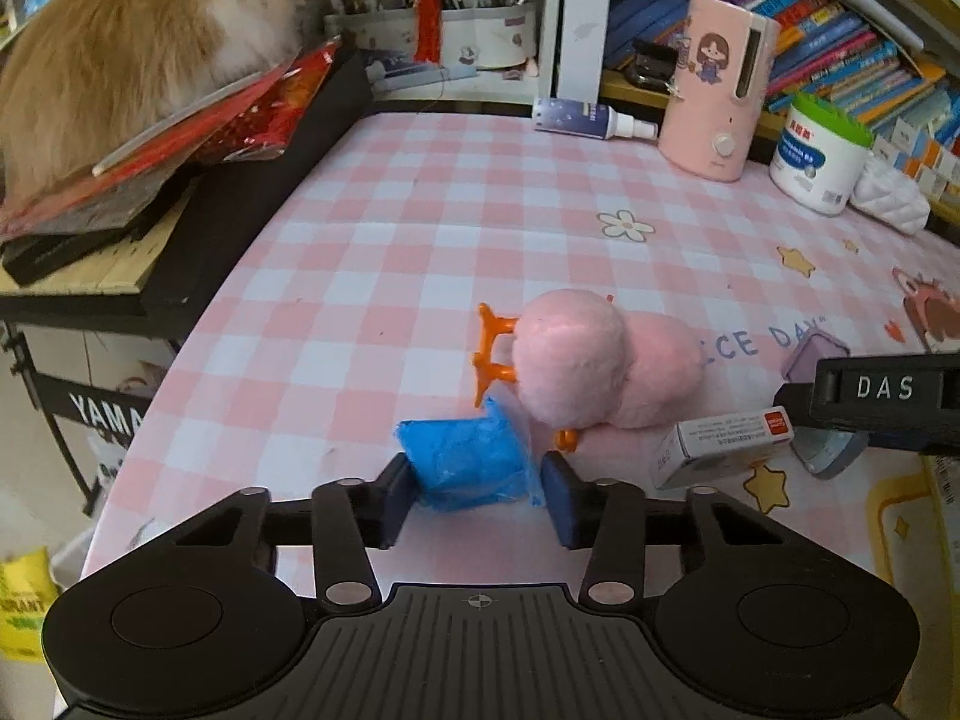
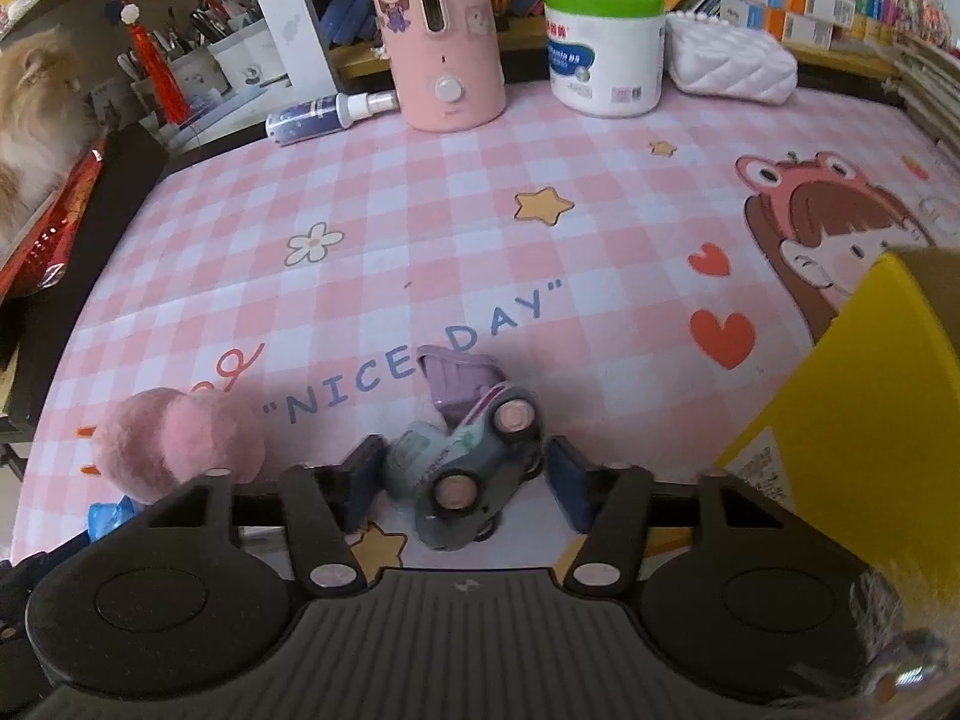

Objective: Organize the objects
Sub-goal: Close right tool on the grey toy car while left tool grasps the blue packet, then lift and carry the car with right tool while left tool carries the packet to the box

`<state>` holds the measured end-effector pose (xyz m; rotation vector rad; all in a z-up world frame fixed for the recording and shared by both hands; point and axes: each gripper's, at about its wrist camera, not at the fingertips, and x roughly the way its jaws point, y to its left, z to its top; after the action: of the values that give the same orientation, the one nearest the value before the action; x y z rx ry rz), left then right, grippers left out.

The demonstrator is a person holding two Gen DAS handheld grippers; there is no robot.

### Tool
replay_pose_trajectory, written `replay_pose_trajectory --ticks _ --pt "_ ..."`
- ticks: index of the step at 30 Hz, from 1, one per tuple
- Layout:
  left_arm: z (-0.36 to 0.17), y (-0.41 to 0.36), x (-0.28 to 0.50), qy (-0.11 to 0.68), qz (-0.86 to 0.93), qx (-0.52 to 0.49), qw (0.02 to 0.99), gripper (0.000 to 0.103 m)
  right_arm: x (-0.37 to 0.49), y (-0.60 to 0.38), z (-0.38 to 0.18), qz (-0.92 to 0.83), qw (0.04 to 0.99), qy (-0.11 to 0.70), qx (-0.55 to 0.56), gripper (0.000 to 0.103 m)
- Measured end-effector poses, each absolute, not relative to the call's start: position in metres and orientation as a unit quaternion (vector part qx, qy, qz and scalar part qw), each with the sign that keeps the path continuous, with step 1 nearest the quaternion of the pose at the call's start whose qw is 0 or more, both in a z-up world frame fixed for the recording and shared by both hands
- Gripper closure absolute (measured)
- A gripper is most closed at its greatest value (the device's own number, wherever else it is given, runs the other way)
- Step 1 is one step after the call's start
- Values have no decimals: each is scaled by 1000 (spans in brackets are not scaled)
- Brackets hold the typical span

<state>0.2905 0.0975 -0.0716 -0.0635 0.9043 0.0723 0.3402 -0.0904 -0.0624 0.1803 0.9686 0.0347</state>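
Note:
In the left wrist view my left gripper [image 1: 477,495] is open around a blue plastic roll [image 1: 465,462] lying on the pink checked mat; its pads stand just beside the roll's ends. A pink plush toy [image 1: 591,366] with orange feet lies just beyond. A small white box [image 1: 717,447] lies to the right, with my right gripper's body [image 1: 876,399] over it. In the right wrist view my right gripper [image 2: 465,483] is open around a grey-blue toy truck [image 2: 465,468] tipped on its side, its purple bed [image 2: 459,378] pointing away. The plush [image 2: 174,444] lies at the left.
A pink humidifier [image 2: 441,30], a white green-lidded jar [image 2: 603,48], a spray bottle [image 2: 327,114] and a white quilted pouch [image 2: 729,63] stand along the back by shelved books. A yellow box [image 2: 864,420] rises at the right. A cat [image 1: 138,42] sits on a black side stand.

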Motion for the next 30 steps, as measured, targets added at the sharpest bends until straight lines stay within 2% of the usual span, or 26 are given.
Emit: replay_pose_trajectory --ticks 3,5,6,17,23,30 --pt "-65 103 281 429 32 -41 902 61 338 -92 -61 22 883 461 88 50" --pt "-59 106 272 423 29 -51 904 62 333 -94 -57 22 887 454 87 60" --pt "-57 108 268 421 27 -54 905 62 330 -93 -54 27 889 449 86 61" --pt "-29 115 211 392 -4 -64 918 63 268 -95 -13 60 914 395 68 64" --pt "-18 125 176 380 -13 -74 922 63 233 -96 -7 62 911 400 78 64" --pt "-7 141 129 368 -22 -91 925 63 178 -87 3 95 911 399 36 64"
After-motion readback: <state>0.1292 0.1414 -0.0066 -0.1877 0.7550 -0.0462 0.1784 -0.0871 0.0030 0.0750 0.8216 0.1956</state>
